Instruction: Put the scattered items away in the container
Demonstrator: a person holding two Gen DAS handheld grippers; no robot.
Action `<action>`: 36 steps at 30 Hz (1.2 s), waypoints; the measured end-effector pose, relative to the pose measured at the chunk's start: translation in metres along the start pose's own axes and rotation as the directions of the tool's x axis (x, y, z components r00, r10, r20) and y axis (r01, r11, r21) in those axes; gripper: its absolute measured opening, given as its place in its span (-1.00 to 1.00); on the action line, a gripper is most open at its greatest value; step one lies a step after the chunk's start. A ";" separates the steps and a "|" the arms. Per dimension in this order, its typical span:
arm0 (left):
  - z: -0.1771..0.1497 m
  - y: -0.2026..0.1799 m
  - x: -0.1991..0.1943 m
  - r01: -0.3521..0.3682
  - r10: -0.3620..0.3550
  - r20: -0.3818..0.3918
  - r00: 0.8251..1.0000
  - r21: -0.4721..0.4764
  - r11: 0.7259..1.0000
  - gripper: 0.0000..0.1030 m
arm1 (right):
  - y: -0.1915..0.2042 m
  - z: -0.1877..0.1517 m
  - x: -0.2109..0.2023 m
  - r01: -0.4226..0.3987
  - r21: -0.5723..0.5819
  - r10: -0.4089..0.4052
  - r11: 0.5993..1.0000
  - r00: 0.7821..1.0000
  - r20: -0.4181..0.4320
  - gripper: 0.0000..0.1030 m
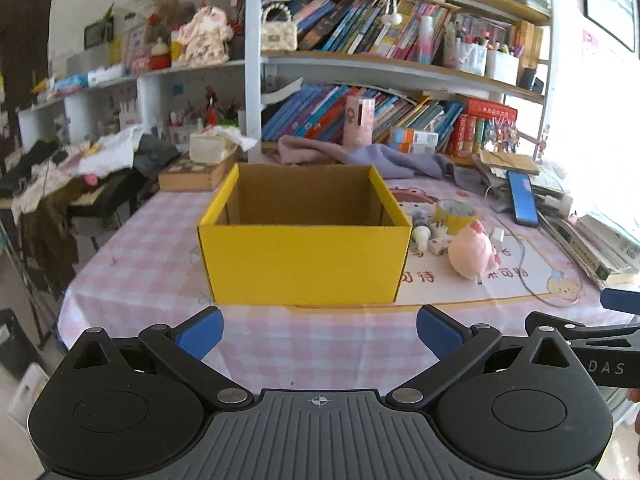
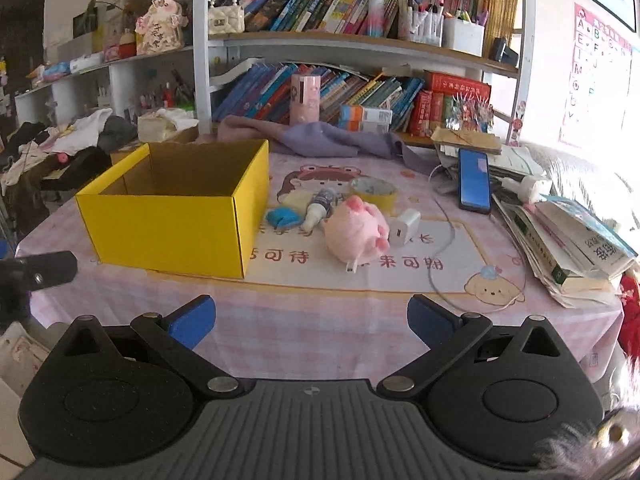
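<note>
An open yellow cardboard box [image 1: 304, 258] stands on the pink checked tablecloth; it also shows in the right wrist view [image 2: 168, 232]. To its right lie a pink plush pig [image 2: 354, 232], a white charger [image 2: 405, 227] with cable, a small white bottle [image 2: 318, 210], a blue item [image 2: 283, 218] and a yellow tape roll [image 2: 373, 192]. The pig [image 1: 472, 250] and tape roll [image 1: 456, 214] also show in the left wrist view. My left gripper [image 1: 319, 334] is open and empty, in front of the box. My right gripper [image 2: 311, 320] is open and empty, in front of the items.
A blue phone [image 2: 474, 180] and a stack of books [image 2: 572, 240] lie at the right edge. A purple cloth [image 2: 320, 138] and pink cup [image 2: 305, 100] sit at the back, before bookshelves [image 2: 360, 44]. A side table with clothes [image 1: 60, 176] stands left.
</note>
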State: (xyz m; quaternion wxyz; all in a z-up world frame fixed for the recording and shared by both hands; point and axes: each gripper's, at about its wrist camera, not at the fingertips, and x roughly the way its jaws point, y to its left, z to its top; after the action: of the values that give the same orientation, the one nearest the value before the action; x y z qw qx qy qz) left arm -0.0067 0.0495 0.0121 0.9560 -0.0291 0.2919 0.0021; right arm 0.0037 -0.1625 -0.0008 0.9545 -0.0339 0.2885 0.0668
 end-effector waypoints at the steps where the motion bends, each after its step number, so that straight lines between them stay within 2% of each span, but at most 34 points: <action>1: 0.000 0.002 0.002 0.000 0.000 -0.008 1.000 -0.009 1.000 1.00 | 0.001 0.000 0.000 -0.001 -0.005 0.001 1.000 1.000 0.004 1.00; 5: 0.003 0.007 0.008 -0.010 0.010 -0.019 1.000 -0.032 0.999 1.00 | 0.007 0.002 0.001 -0.007 -0.032 0.007 0.999 1.000 0.008 1.00; 10: 0.003 0.003 0.017 0.020 -0.021 -0.039 0.999 -0.022 1.000 1.00 | 0.009 0.006 0.007 -0.010 -0.061 0.010 0.998 1.000 -0.007 1.00; 30: 0.007 -0.012 0.053 0.030 -0.028 -0.119 0.992 0.015 0.999 1.00 | -0.004 0.017 0.047 -0.016 -0.033 0.013 0.999 0.997 -0.070 0.98; 36: 0.014 -0.023 0.066 0.059 -0.053 -0.122 0.991 0.040 0.997 1.00 | -0.011 0.022 0.059 -0.004 -0.027 0.002 1.000 0.997 -0.074 0.98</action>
State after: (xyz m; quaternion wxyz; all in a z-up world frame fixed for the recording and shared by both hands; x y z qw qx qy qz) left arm 0.0561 0.0265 -0.0123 0.9367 -0.0164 0.3482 -0.0330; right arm 0.0660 -0.1649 -0.0153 0.9425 -0.0489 0.3230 0.0706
